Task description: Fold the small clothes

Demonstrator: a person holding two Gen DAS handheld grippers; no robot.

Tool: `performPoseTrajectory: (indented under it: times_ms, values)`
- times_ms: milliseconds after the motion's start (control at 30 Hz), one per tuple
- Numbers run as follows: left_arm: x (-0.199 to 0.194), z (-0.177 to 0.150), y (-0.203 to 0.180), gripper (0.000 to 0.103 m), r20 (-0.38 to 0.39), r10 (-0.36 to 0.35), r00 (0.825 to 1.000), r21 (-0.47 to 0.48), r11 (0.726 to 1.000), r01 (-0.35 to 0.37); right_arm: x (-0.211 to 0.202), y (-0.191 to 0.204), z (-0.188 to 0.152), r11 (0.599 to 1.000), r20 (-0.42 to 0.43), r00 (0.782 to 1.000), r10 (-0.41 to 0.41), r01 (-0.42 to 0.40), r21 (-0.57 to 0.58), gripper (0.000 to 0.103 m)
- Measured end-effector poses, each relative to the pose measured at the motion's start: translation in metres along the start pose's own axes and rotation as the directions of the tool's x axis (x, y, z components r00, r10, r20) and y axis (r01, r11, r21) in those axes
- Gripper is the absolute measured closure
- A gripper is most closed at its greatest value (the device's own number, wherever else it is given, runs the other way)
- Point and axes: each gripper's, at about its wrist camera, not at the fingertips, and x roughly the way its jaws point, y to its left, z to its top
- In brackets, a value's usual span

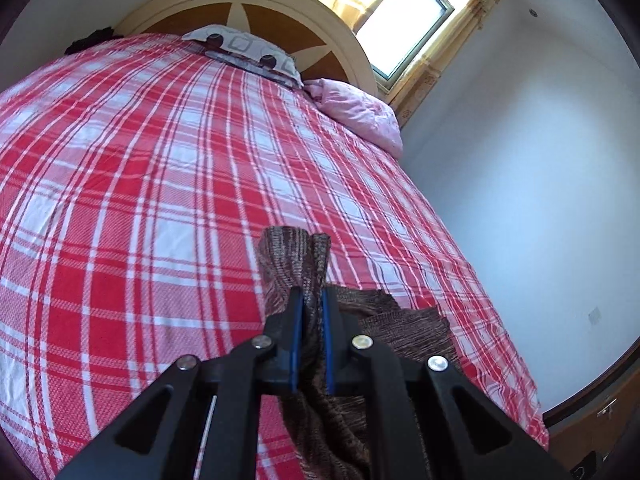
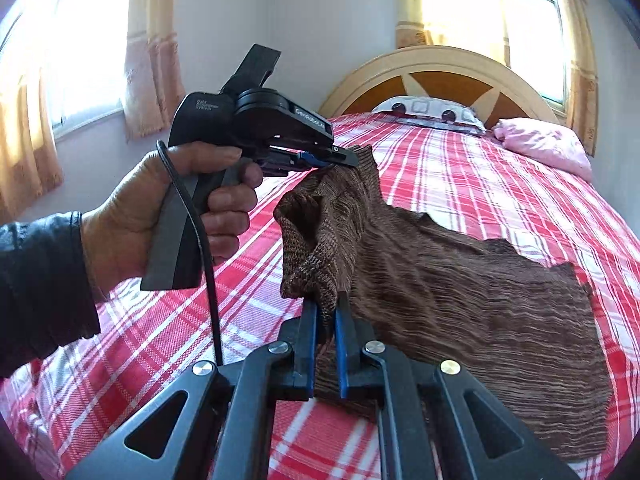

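Brown ribbed knit garment (image 2: 460, 280), bunched edge, draped over plaid bedspread (image 2: 500, 184)

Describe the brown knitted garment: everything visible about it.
The brown garment is a ribbed, mottled knit, soft and limp. Its far part lies spread on the red plaid bedspread; its near edge is lifted and bunched. The right gripper is shut on one raised fold, and the left gripper, held in a hand, is shut on another. What kind of garment it is cannot be told.
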Motion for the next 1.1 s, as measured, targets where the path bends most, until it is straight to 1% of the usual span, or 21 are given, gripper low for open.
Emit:
performPoseTrajectory:
  times_ms: [167, 367, 500, 567, 867, 1100]
  values:
    - [0.010, 0.001, -0.020, 0.094, -0.002, 0.001, 1.000, 0.003, 1.000, -0.001, -0.012, -0.021, -0.003, 0.999, 0.018, 1.000, -0.009, 0.008, 0.048, 0.096]
    - [0.024, 0.002, -0.058, 0.094, -0.005, -0.010, 1.000, 0.039, 0.999, 0.010, -0.030, -0.054, -0.009, 0.994, 0.041, 0.999, -0.020, 0.015, 0.108, 0.096]
    - [0.041, 0.002, -0.085, 0.094, -0.017, -0.018, 1.000, 0.062, 0.998, 0.019, -0.045, -0.079, -0.016, 0.988, 0.051, 0.998, -0.036, 0.028, 0.149, 0.096]
    - [0.053, -0.001, -0.096, 0.094, -0.036, -0.021, 0.999, 0.073, 0.997, 0.024, -0.051, -0.091, -0.020, 0.984, 0.051, 0.998, -0.040, 0.031, 0.174, 0.096]
    - [0.103, -0.023, -0.146, 0.094, -0.111, -0.020, 0.994, 0.134, 0.990, 0.034, -0.064, -0.148, -0.053, 0.952, 0.011, 0.999, -0.048, 0.043, 0.303, 0.096]
    - [0.137, -0.038, -0.177, 0.094, -0.171, -0.013, 0.985, 0.185, 0.982, 0.045, -0.072, -0.181, -0.075, 0.927, -0.038, 0.998, -0.040, 0.051, 0.372, 0.096]
